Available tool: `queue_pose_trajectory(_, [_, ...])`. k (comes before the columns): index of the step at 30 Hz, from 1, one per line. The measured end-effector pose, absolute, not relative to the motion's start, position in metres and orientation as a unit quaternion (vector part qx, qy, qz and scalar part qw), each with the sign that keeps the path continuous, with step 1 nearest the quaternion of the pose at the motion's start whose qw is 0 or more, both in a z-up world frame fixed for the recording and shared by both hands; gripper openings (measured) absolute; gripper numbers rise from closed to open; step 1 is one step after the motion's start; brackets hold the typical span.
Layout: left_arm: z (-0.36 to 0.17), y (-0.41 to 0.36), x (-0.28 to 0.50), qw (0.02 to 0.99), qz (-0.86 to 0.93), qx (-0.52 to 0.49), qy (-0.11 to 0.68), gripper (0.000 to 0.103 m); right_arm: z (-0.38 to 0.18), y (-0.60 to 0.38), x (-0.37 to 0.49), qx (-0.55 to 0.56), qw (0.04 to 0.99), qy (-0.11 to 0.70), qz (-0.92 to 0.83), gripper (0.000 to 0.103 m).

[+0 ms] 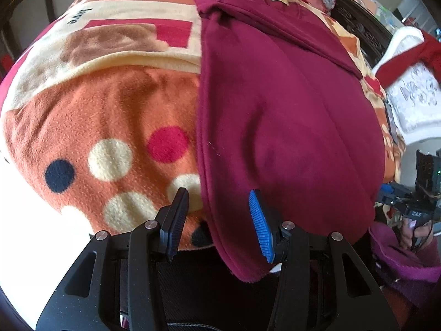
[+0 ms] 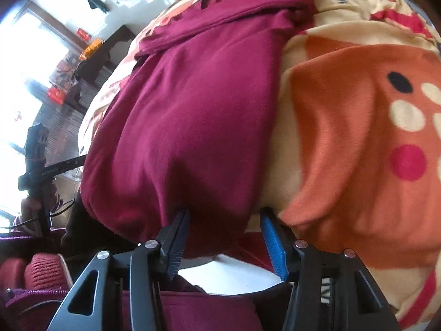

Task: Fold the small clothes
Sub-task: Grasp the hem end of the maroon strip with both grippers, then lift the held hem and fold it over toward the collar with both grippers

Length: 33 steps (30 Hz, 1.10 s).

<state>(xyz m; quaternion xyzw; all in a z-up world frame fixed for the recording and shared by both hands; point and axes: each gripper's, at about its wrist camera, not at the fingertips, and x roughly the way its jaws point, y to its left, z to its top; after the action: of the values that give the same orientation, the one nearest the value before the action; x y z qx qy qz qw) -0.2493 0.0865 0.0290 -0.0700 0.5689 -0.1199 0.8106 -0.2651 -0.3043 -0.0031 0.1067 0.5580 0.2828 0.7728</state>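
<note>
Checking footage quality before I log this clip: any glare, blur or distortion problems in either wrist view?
Left wrist view: strong fisheye bulge; the maroon fleece garment and orange spotted fleece blanket are slightly soft, and the lower left corner is blown out white. Right wrist view: bright window at left overexposed, washing out the room; the garment's near hem lies in shadow, soft.

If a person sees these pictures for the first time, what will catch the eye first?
First the dark red garment, lying lengthwise along the middle of the bed with its near edge hanging over the side. Under it lies the orange and cream blanket with big coloured dots. Both hand-held grippers, the left and the right, stand open at the garment's near edge.
</note>
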Motion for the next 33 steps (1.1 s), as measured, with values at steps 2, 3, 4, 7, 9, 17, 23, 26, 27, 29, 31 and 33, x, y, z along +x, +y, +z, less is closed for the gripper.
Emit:
queue_pose_trajectory(2, [0.028,0.085,-0.250,0.810,-0.121,-0.065,0.569,0.045,0.005,-0.297,-0.271,0.080,0.776,0.547,0.303,0.051])
queue_pose_trajectory(3, [0.027,0.084,-0.251,0.811,-0.122,-0.065,0.569,0.045,0.006,-0.297,-0.272,0.074,0.777,0.546,0.306,0.051])
queue_pose_trajectory(4, [0.027,0.084,-0.250,0.811,-0.123,-0.066,0.568,0.046,0.006,-0.299,-0.271,0.077,0.776,0.546,0.306,0.051])
queue_pose_trajectory(7, [0.025,0.080,-0.251,0.811,-0.131,-0.063,0.567,0.053,-0.006,-0.309,-0.264,0.106,0.781,0.548,0.281,0.051])
queue_pose_trajectory(9, [0.025,0.077,-0.252,0.810,-0.136,-0.051,0.569,0.054,-0.012,-0.309,-0.263,0.119,0.777,0.549,0.283,0.051])
queue_pose_trajectory(17, [0.023,0.065,-0.250,0.798,-0.164,-0.034,0.579,0.053,-0.003,-0.303,-0.268,0.109,0.778,0.543,0.297,0.018])
queue_pose_trajectory(23, [0.039,0.071,-0.235,0.785,-0.198,-0.083,0.581,0.010,0.034,-0.308,-0.274,0.114,0.794,0.512,0.308,0.012])
queue_pose_trajectory(26, [0.062,0.075,-0.227,0.799,-0.216,-0.099,0.553,0.008,0.060,-0.313,-0.271,0.134,0.806,0.481,0.318,0.011])
queue_pose_trajectory(27, [0.070,0.077,-0.224,0.804,-0.222,-0.104,0.541,0.008,0.071,-0.315,-0.268,0.145,0.811,0.466,0.323,0.011])
queue_pose_trajectory(29, [0.085,0.077,-0.217,0.816,-0.229,-0.114,0.518,0.008,0.088,-0.317,-0.260,0.165,0.818,0.441,0.331,0.010])
queue_pose_trajectory(31, [0.099,0.080,-0.206,0.824,-0.234,-0.126,0.500,0.007,0.100,-0.318,-0.249,0.178,0.825,0.422,0.331,0.010])
queue_pose_trajectory(33, [0.109,0.082,-0.193,0.831,-0.232,-0.134,0.487,0.007,0.105,-0.315,-0.236,0.183,0.832,0.414,0.322,0.009])
